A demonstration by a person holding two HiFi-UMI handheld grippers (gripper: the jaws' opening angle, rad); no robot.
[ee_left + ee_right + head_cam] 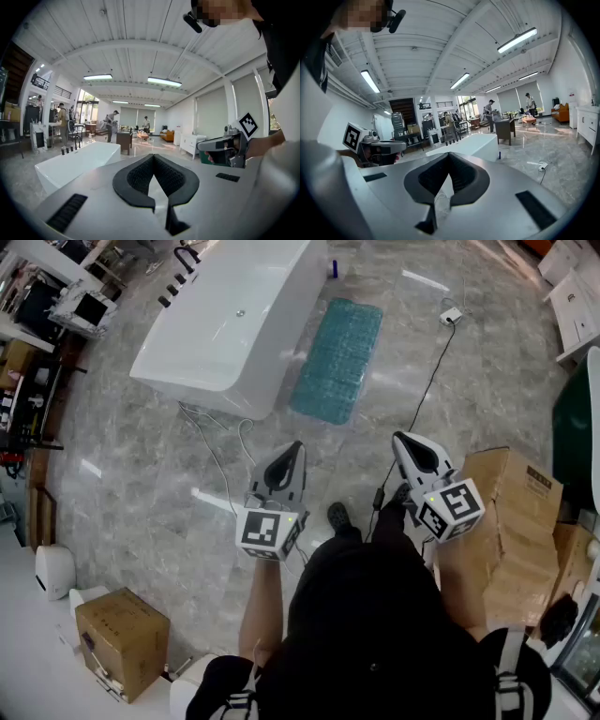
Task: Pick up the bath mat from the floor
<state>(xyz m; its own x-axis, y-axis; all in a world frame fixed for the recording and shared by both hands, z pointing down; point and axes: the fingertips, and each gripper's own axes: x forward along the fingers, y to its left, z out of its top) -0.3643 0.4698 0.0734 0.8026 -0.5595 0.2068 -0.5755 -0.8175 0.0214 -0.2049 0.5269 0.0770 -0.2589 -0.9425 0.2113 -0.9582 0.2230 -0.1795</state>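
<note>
– While the mat lies flat on the floor, just beside the tub, what else is listed?
– Item: cable, on the floor right of the mat, apart from it. Item: boxes, far right.
– Grippers?
– Left gripper, right gripper: jaws clenched on nothing, both held above the floor, well short of the mat. Floor: glossy grey marble. Room: open hall, white ceiling, strip lights.
</note>
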